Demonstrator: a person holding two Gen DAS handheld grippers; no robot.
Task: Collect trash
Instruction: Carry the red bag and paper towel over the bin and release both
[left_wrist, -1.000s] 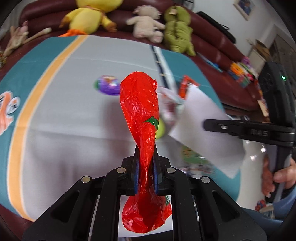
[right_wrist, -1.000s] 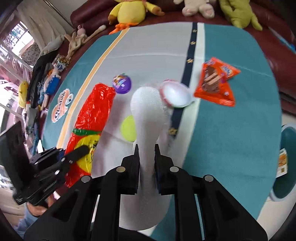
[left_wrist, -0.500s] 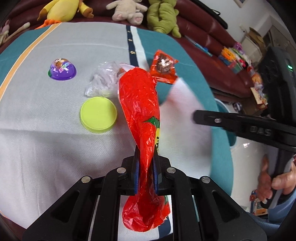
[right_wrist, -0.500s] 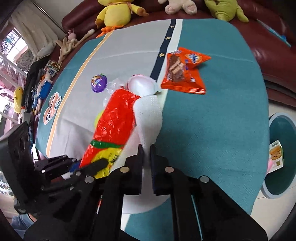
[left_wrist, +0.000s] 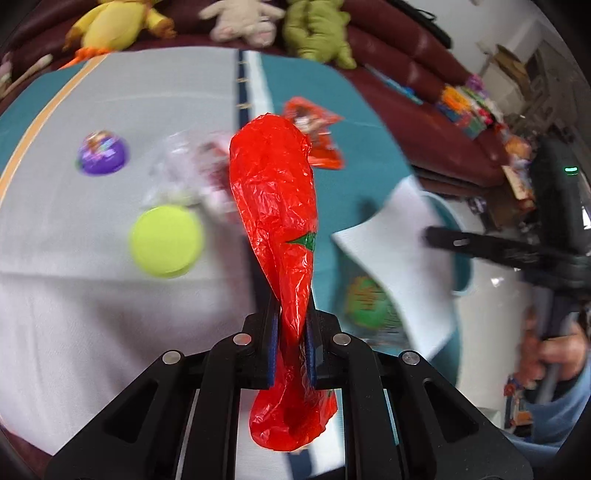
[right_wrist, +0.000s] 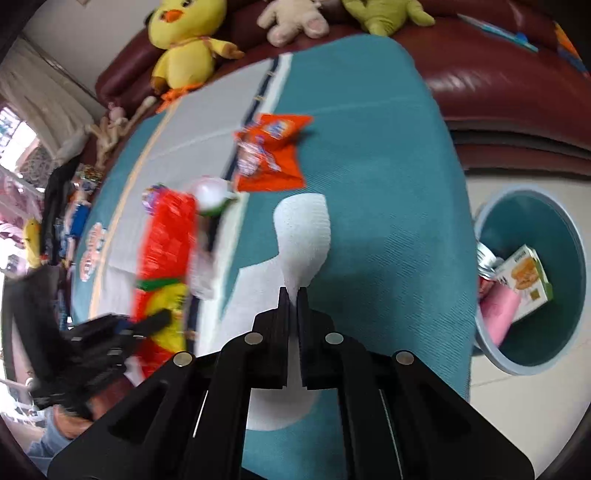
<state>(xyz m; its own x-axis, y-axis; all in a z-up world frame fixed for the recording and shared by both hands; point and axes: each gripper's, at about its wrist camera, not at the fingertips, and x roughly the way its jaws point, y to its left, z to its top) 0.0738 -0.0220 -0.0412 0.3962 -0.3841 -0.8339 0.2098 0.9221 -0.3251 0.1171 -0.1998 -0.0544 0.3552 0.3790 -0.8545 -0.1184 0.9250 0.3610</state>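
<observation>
Over the counter's (right_wrist: 388, 155) right edge, the scene has shifted since a second ago: the right view, which then showed only a sliver of the bin (right_wrist: 532, 363), now takes in its whole mouth, with a box (right_wrist: 526, 282) and other trash inside. In the left view the right tongs (left_wrist: 432, 233) now sit over the bin's rim.

Two tongs, each with one piece. Left tongs (left_wrist: 291, 314) are clamped on a red wrapper (left_wrist: 275, 195) that sticks out past the tips and hangs behind them. Right tongs (right_wrist: 293, 295) are pinched tight on a white sheet (right_wrist: 304, 229).

Four pieces lie on the counter — an orange packet (right_wrist: 267, 155), a purple capsule (left_wrist: 102, 153), a yellow lid (left_wrist: 166, 240) and a clear crumpled wrapper (left_wrist: 184, 171), all blurred.
</observation>
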